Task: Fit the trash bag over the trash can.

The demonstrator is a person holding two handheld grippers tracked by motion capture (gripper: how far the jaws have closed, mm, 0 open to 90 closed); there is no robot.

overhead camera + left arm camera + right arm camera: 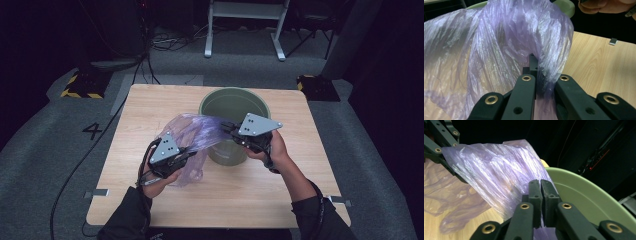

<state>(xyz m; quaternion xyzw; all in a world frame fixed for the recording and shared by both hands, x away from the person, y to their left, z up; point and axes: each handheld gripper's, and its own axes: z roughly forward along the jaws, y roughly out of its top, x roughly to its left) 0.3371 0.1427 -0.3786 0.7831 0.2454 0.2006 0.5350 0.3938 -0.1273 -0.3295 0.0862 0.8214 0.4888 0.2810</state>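
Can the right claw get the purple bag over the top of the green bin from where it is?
Probably yes. The right claw is shut on the purple bag right at the green bin rim, and the bin's mouth is open. The left claw holds the bag's other end.

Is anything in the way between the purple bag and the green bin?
Nothing visible is. The purple bag is stretched between the left claw and the right claw, both pinched shut on it. The right claw is at the near rim of the green bin, whose open mouth looks empty.
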